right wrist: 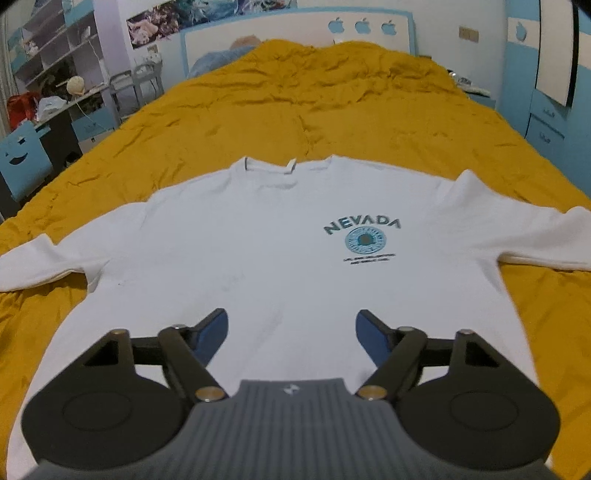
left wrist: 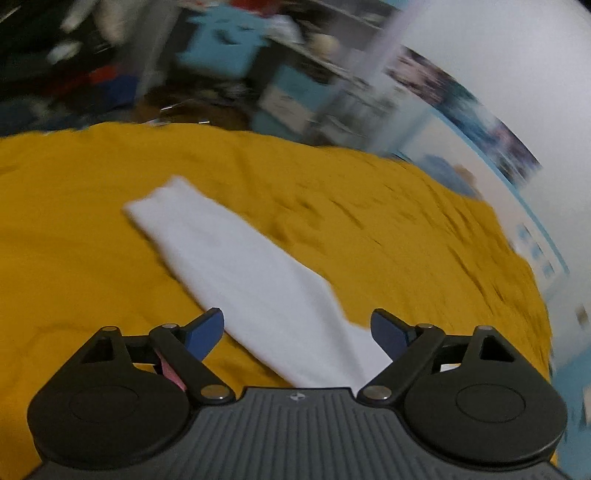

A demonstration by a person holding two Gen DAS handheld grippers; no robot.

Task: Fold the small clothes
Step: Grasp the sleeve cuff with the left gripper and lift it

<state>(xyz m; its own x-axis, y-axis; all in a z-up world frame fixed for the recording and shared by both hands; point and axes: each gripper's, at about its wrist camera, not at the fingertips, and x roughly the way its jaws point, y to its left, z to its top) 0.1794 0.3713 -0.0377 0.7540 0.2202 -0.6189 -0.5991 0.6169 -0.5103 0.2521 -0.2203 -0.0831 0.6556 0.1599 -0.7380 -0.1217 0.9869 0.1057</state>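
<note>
A white long-sleeved shirt [right wrist: 280,251] with a blue "NEVADA" print lies flat, front up, on a mustard-yellow bedspread [right wrist: 332,99], both sleeves spread out sideways. My right gripper [right wrist: 291,332] is open and empty, just above the shirt's lower hem area. In the left wrist view one white sleeve [left wrist: 236,258] stretches away across the bedspread [left wrist: 406,240]. My left gripper [left wrist: 297,332] is open and empty, above the near part of that sleeve. The left view is motion-blurred.
A blue headboard [right wrist: 295,33] with apple shapes stands at the far end of the bed. Shelves and a desk [right wrist: 62,74] with clutter stand to the left, a blue chair [right wrist: 22,155] beside them. Blue cabinets [right wrist: 546,122] stand to the right.
</note>
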